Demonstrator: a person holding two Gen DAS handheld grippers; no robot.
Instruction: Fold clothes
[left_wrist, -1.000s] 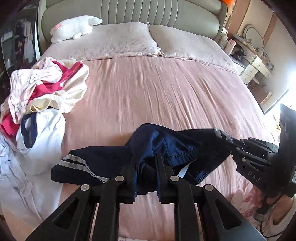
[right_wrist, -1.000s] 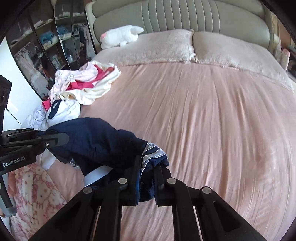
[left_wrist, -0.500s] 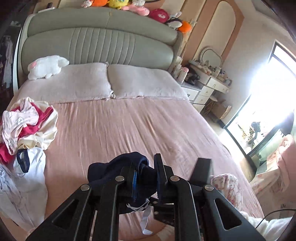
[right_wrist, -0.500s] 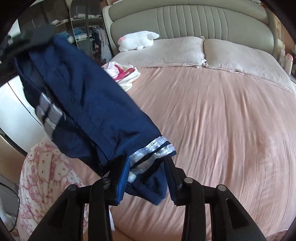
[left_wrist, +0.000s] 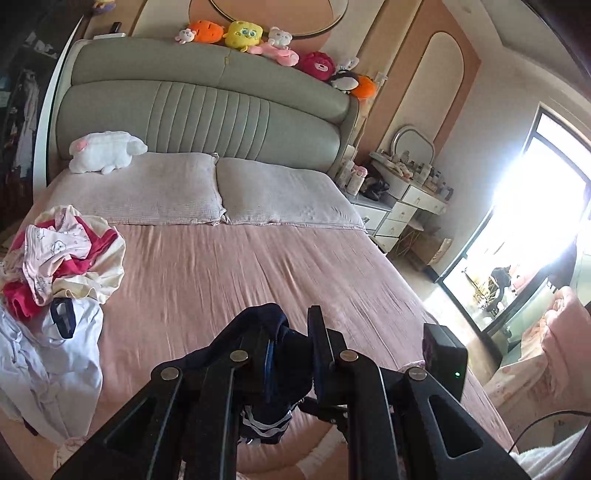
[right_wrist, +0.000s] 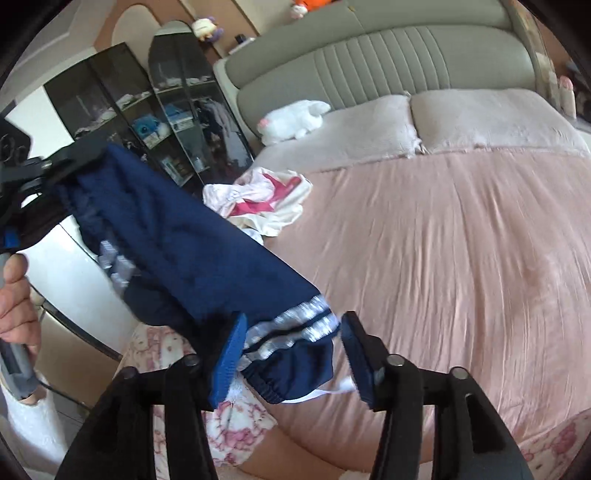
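**Navy shorts held up over the bed**

The left gripper (left_wrist: 291, 347), low centre of its view, is clamped on bunched navy blue shorts with silver-white side stripes (right_wrist: 192, 251). In the right wrist view the shorts stretch from upper left to the right gripper (right_wrist: 293, 336), whose jaws are opening, the striped hem loose between them, above the pink bedsheet (right_wrist: 461, 258).
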